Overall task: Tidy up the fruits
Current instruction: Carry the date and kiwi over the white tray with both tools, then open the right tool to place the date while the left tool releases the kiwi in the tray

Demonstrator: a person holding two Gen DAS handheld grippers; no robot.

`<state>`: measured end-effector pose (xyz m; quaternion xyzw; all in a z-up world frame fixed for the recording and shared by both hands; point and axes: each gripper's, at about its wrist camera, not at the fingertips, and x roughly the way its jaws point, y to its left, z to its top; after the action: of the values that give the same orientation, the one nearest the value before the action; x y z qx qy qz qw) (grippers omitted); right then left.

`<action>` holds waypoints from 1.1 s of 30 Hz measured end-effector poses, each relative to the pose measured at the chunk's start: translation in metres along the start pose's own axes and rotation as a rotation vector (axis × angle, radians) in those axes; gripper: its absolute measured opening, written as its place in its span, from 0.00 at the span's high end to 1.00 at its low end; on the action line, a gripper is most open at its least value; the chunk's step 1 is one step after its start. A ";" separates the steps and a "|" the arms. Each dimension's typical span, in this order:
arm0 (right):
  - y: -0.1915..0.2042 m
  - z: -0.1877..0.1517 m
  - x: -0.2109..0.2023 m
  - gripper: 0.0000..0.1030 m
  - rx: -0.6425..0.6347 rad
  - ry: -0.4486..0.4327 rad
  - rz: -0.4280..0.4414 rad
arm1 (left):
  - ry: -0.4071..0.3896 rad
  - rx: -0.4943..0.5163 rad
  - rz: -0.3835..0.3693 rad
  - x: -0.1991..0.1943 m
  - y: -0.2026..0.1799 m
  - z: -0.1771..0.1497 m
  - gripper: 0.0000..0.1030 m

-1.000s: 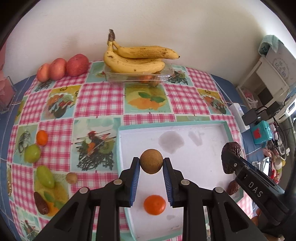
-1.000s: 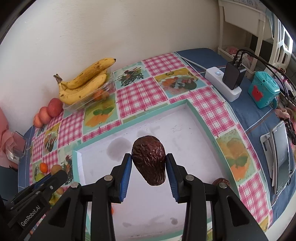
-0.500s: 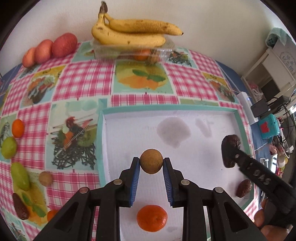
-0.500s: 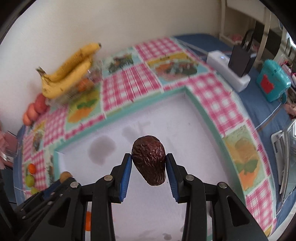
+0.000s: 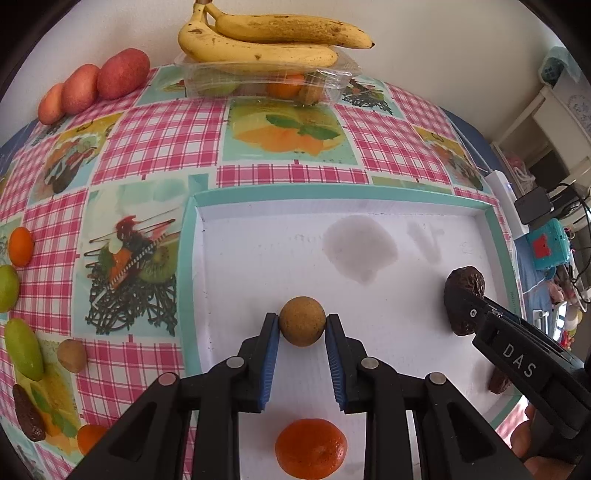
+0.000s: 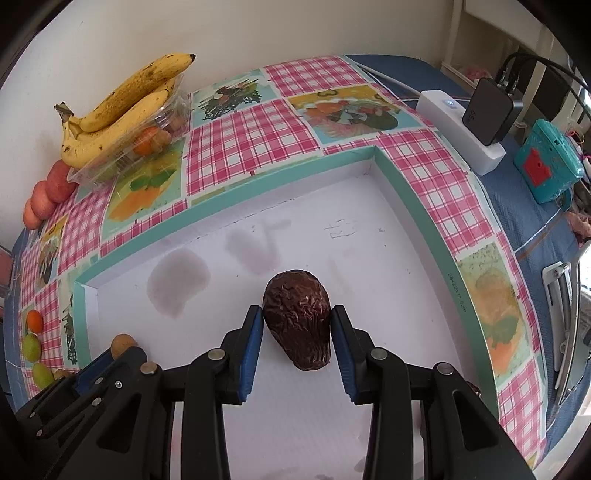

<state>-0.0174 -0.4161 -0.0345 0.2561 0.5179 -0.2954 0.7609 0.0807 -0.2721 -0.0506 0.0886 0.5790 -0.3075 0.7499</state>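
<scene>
Left gripper [image 5: 302, 325] clamped on a small round tan fruit [image 5: 302, 321], held over the near-left part of the white tray [image 5: 369, 206], with a mandarin [image 5: 311, 451] lying on the tray floor just behind the fingertips. Right gripper [image 6: 297, 325] pinching a wrinkled dark date [image 6: 298, 317], long axis pointing away and slightly left, over the tray's right half. Both loads hanging above bare tray floor straight ahead and below. Probably a matter of lowering and letting go; left drop best placed forward, clear of the mandarin.

A plain cream wall [image 5: 110, 29] rises behind the checked tablecloth [image 5: 155, 136].
</scene>
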 end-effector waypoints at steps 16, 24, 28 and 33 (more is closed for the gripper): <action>0.001 0.003 -0.002 0.46 -0.016 0.001 -0.018 | 0.002 0.004 0.029 -0.013 0.002 0.006 0.64; 0.000 0.012 -0.031 0.33 -0.027 -0.068 -0.026 | -0.066 -0.029 0.078 -0.043 0.010 0.013 0.26; 0.003 0.013 -0.034 0.13 -0.045 -0.084 -0.029 | -0.103 -0.068 0.158 -0.050 0.022 0.016 0.07; 0.005 0.010 -0.031 0.12 -0.049 -0.084 -0.024 | -0.124 -0.113 0.227 -0.051 0.039 0.016 0.00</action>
<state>-0.0165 -0.4137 -0.0017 0.2185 0.4954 -0.3025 0.7844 0.1087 -0.2309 -0.0065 0.0921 0.5344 -0.1922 0.8179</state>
